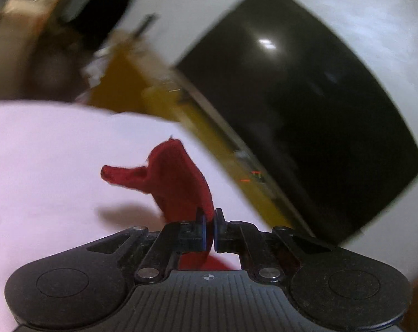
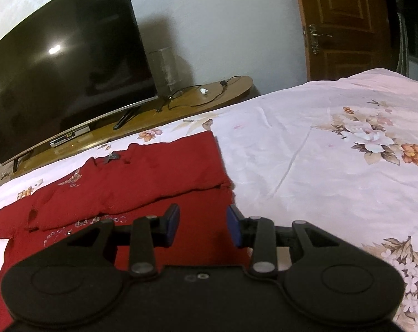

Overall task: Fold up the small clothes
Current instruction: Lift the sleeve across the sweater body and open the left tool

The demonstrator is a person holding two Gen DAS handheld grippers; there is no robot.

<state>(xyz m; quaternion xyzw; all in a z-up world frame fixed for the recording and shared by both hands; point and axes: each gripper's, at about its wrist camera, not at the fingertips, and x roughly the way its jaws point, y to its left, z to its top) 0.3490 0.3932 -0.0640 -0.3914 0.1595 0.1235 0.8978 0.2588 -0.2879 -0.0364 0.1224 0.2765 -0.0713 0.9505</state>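
A dark red garment [image 2: 153, 171] with pale embroidery lies on the floral bed sheet [image 2: 319, 152], one part folded over itself along its far side. My right gripper [image 2: 203, 221] hovers over the garment's right edge, jaws apart with nothing between the blue pads. In the blurred left wrist view, my left gripper [image 1: 209, 218] is shut on a fold of the red garment [image 1: 178, 177]. That fold rises in a crumpled peak beyond the fingertips, lifted off the pale sheet [image 1: 43, 166].
A large dark television [image 2: 56, 69] stands on a low wooden cabinet [image 2: 209, 96] beyond the bed's far edge, with a black cable and a clear cylinder [image 2: 163, 69]. A brown wooden door [image 2: 344, 25] is at the back right. Bare sheet stretches to the garment's right.
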